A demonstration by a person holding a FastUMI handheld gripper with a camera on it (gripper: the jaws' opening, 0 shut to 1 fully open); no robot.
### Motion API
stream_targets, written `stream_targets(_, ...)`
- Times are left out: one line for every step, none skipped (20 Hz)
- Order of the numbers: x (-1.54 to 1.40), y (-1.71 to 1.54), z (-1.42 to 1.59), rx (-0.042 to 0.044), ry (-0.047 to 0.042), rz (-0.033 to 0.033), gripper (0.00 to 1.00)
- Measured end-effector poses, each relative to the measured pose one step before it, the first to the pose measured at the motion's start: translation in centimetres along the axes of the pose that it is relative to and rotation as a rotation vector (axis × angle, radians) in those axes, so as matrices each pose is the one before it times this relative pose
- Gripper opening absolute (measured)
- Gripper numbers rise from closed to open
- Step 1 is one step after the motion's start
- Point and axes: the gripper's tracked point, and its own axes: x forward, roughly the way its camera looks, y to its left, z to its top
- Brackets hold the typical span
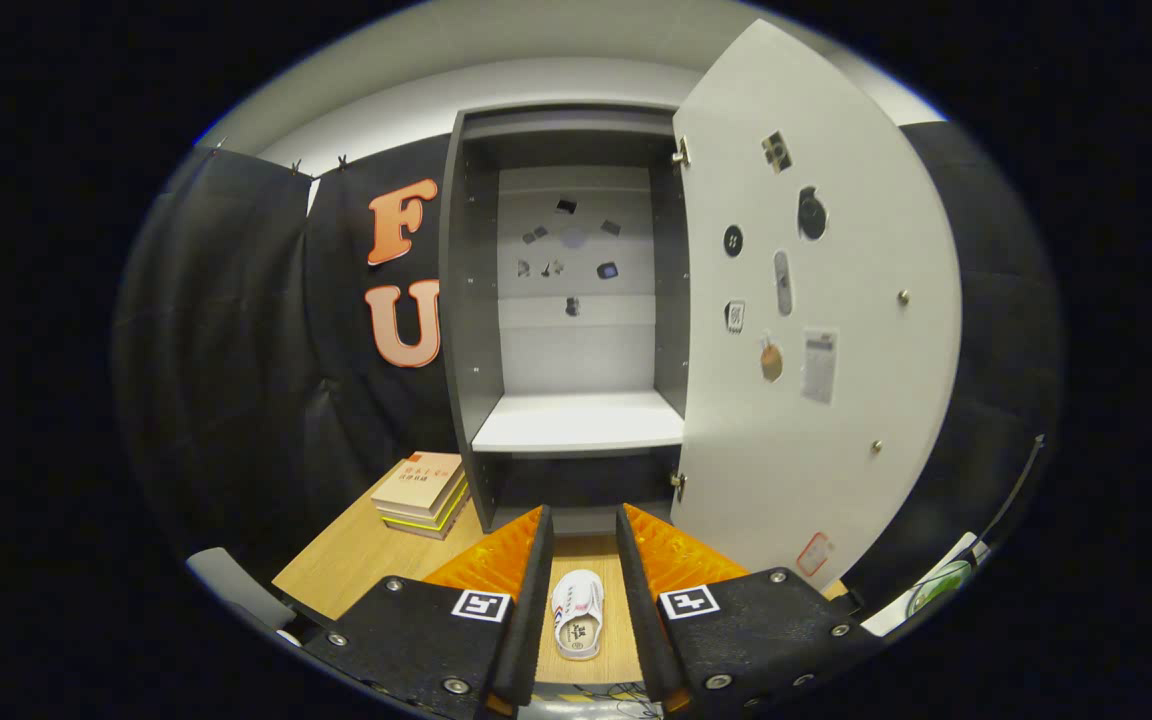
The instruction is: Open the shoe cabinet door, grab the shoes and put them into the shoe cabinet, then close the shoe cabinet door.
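Gripper (581, 545) is held above the wooden table (356, 560), pointing toward the shoe cabinet (476, 300). Its two fingers (526, 590) stand apart with a moderate gap and hold nothing; neither finger touches anything visible. A single small white shoe (577, 613) lies on the table in the gap between the fingers as seen from above, well below them, lengthwise along the line of the fingers, sole down, with dark print on the insole. Whether the fingers are level with the shoe or hovering over it cannot be told for certain, but they do not press on it. The cabinet stands at the far edge of the table, just beyond the fingertips. Its door (816, 330) is swung wide open on the right-hand side, hinges (680, 152) visible at top and bottom of the frame; the inner face of the door carries several small stickers and objects. Inside, a pale shelf (581, 420) sits low in the compartment, bare, and the back panel shows a few small dark marks. A lower dark opening lies under the shelf. A stack of books (423, 493) rests on the table just left of the cabinet base, touching or nearly touching its side. A black cable (1016, 500) shows at the far right.
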Motion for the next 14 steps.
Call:
stream_targets(0.795, 0.515, -1.593, -0.00437, 0.02875, 0.0058, 0.41)
stream_targets(0.982, 0.482, -1.54, -0.0039, 0.03599, 0.00251, 0.41)
stream_targets(0.957, 0.371, -1.583, 0.00058, 0.03361, 0.0034, 0.4)
stream_targets(0.954, 0.382, -1.342, 0.00952, 0.02963, 0.00574, 0.41)
stream_targets(0.749, 0.354, -1.377, 0.00899, 0.02853, 0.00847, 0.41)
stream_targets(0.885, 0.295, -1.198, 0.00314, 0.0243, 0.00321, 0.41)
stream_targets(0.816, 0.152, -1.342, 0.00063, 0.02519, 0.00443, 0.41)
stream_targets(1.166, 0.417, -1.338, -0.00224, 0.02803, 0.00506, 0.41)
stream_targets(0.957, 0.224, -1.272, -0.00491, 0.02497, 0.00255, 0.41)
stream_targets(1.187, 0.163, -1.133, -0.0049, 0.02512, 0.00174, 0.41)
stream_targets(1.049, 0.077, -1.277, -0.00419, 0.02727, 0.0016, 0.41)
stream_targets(1.281, 0.128, -1.207, -0.00061, 0.02393, 0.00105, 0.41)
stream_targets(1.2, -0.125, -1.228, 0.00344, 0.02617, -0.00243, 0.41)
stream_targets(1.337, -0.131, -1.259, 0.01045, 0.02196, -0.00706, 0.41)
